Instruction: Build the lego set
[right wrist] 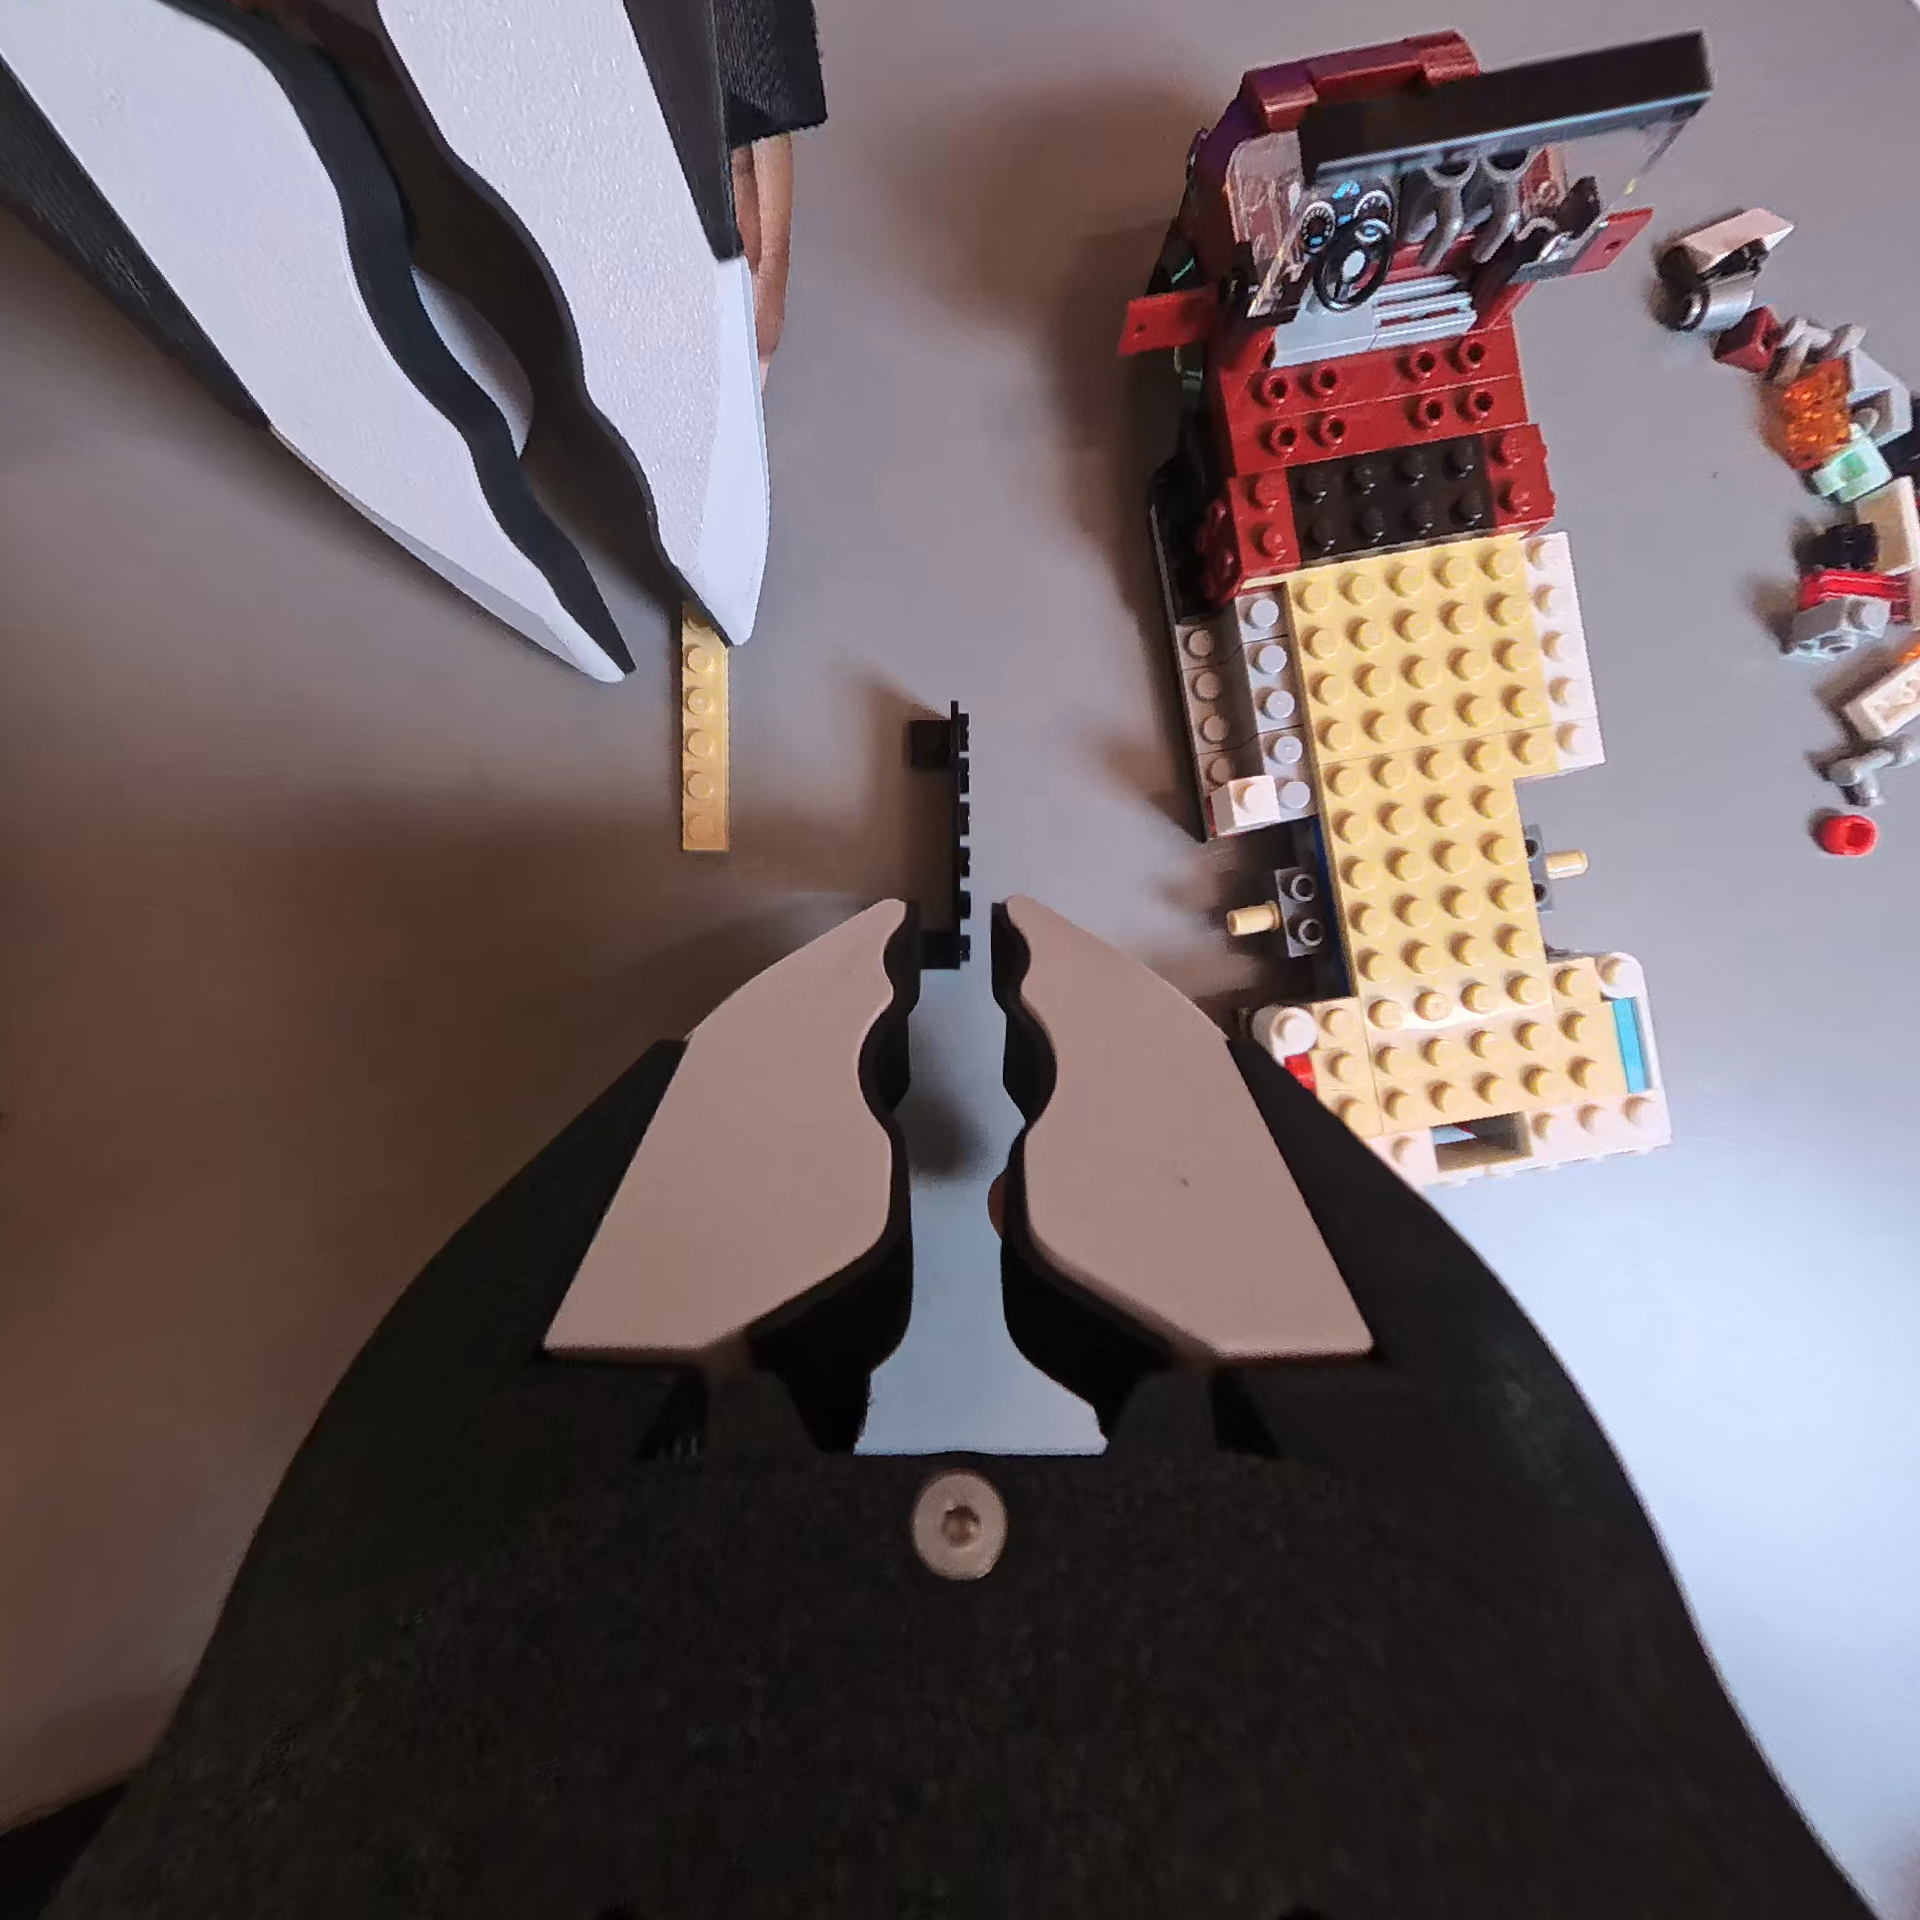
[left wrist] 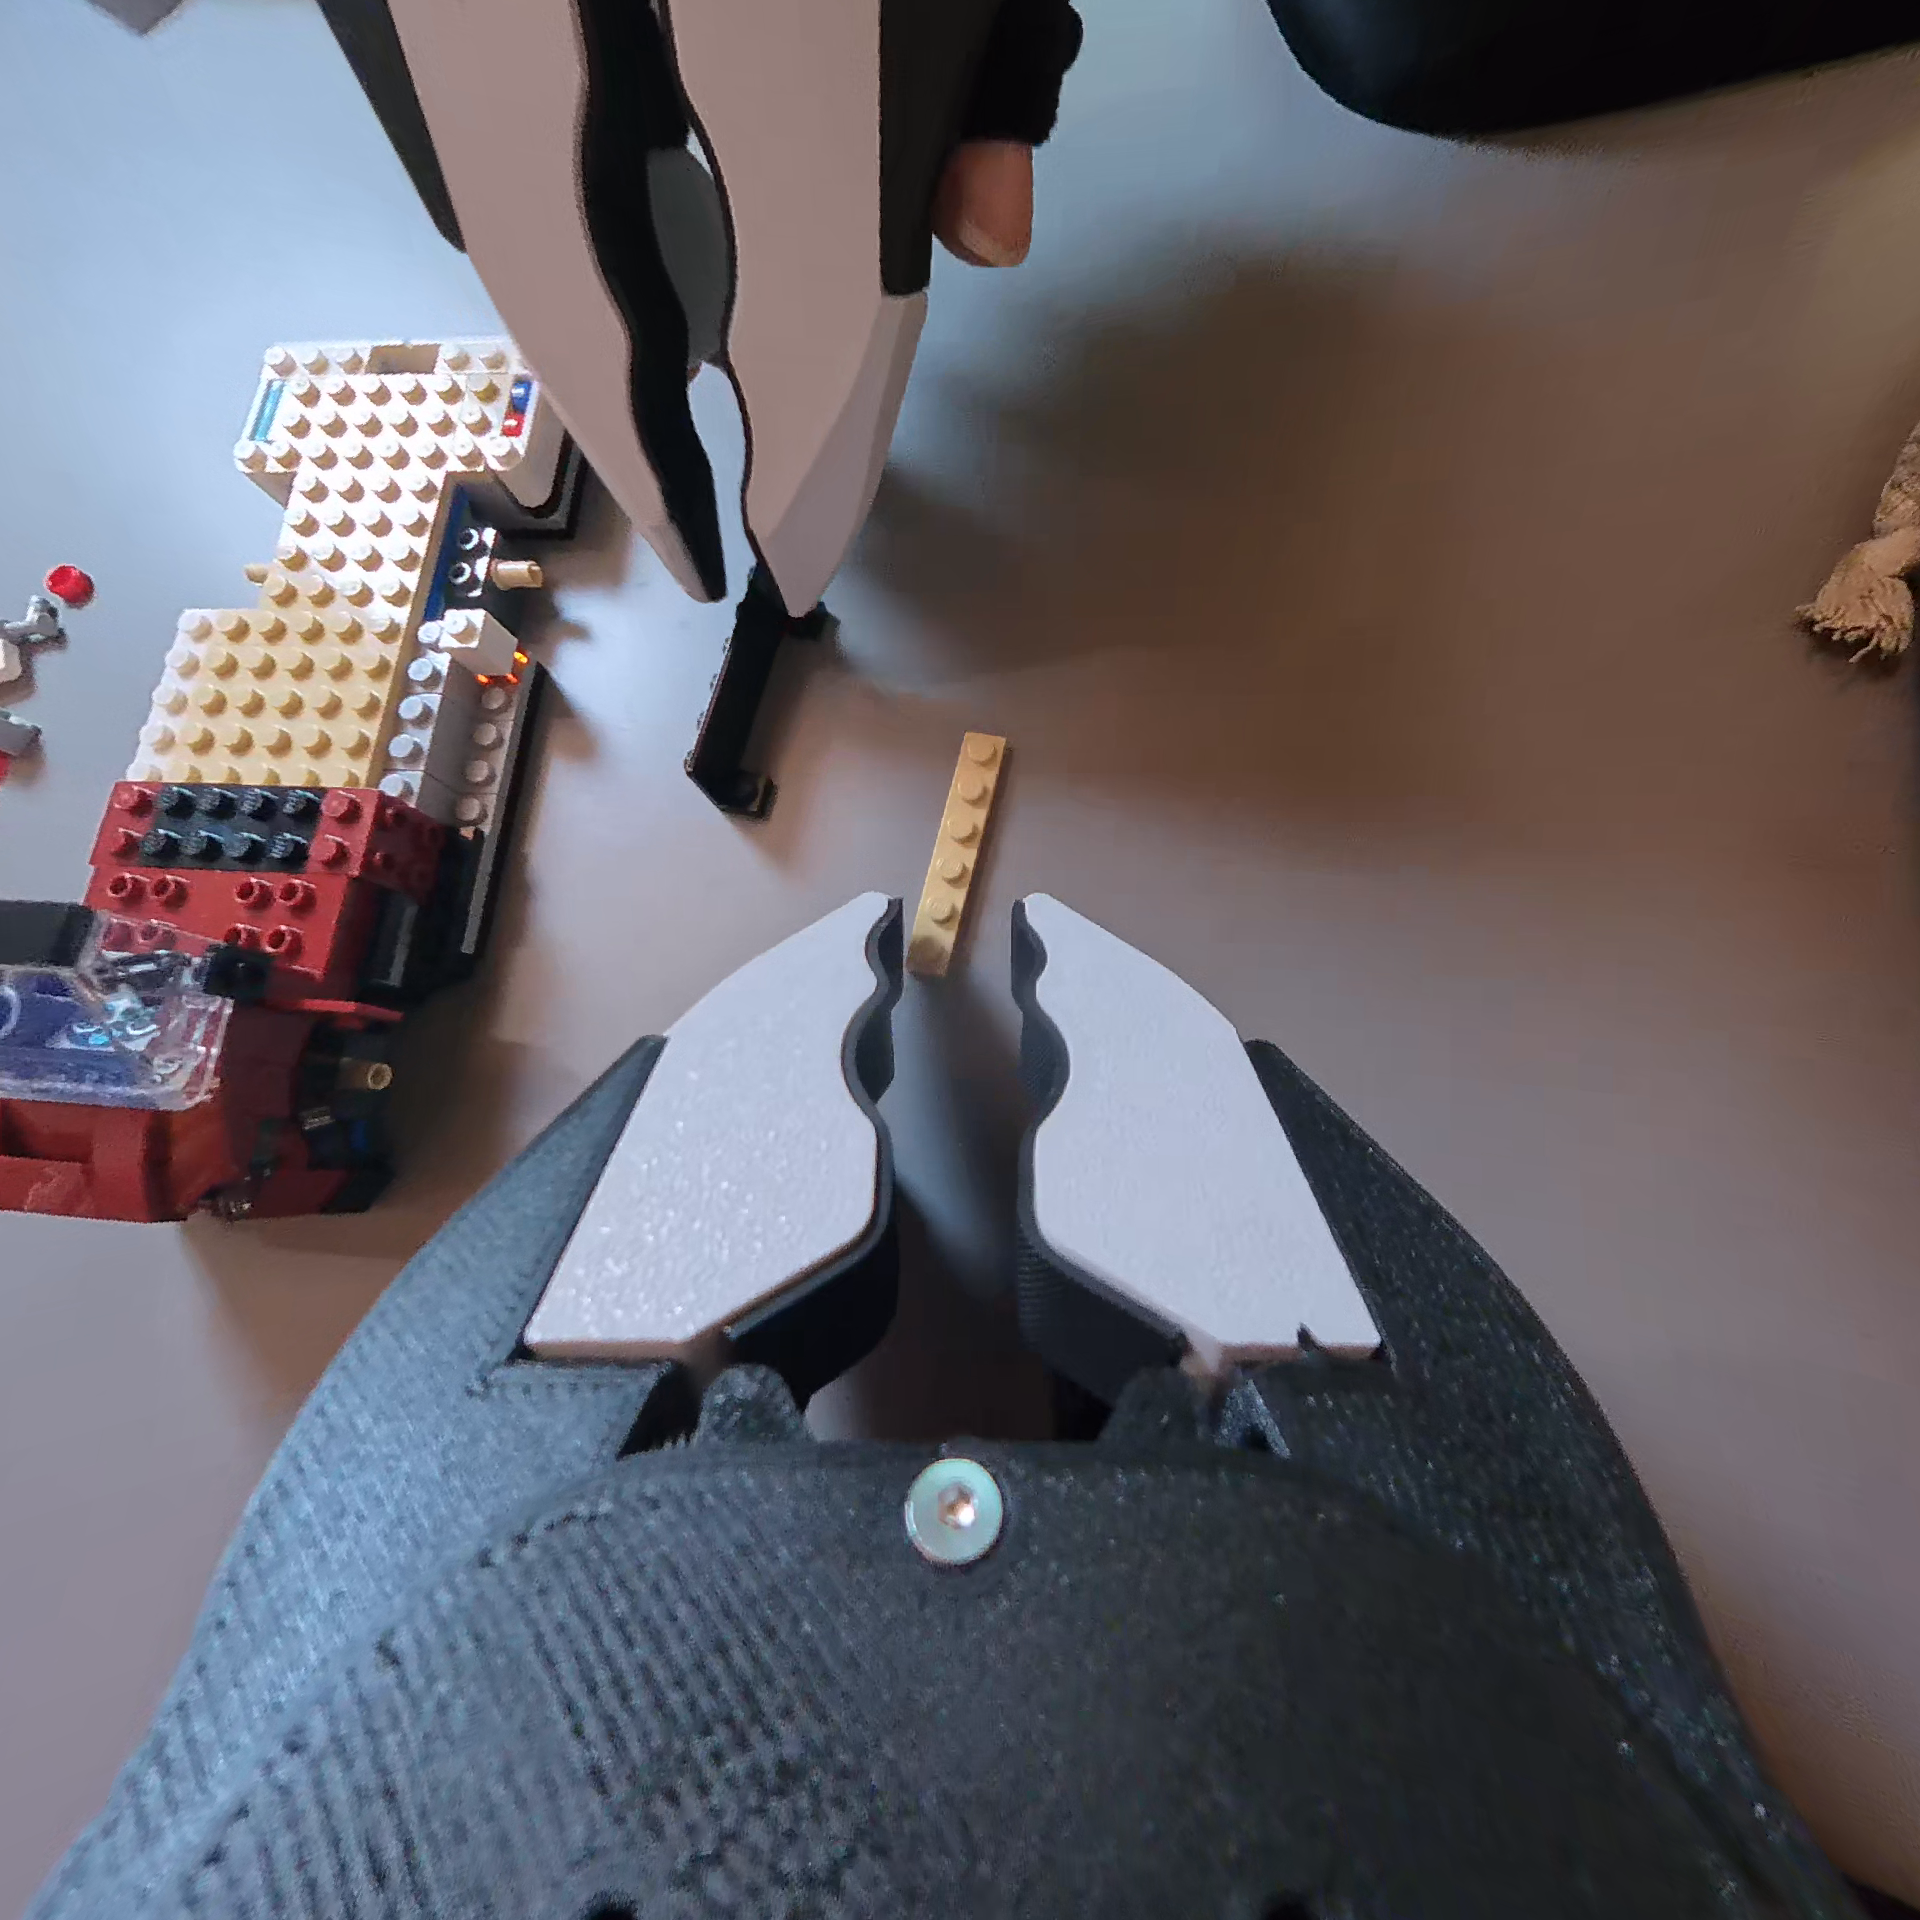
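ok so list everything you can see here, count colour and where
tan plate: one, tan, long with a single row of studs, flat on the table, near end between the left tool's open fingers, a gap on the right side
black plate: one, black, long, on its edge, near end between the right tool's fingers, a gap on the right side
brick vehicle: one, dark red front, tan and white studded deck, beside both plates
loose small bricks: a scatter, grey, red, orange, white, past the vehicle
table: one, grey
frayed cloth: one, beige, table edge
left tool: one, white fingers, black body, open
right tool: one, same make, open
fingertip: one, black fingerless glove, on the right tool
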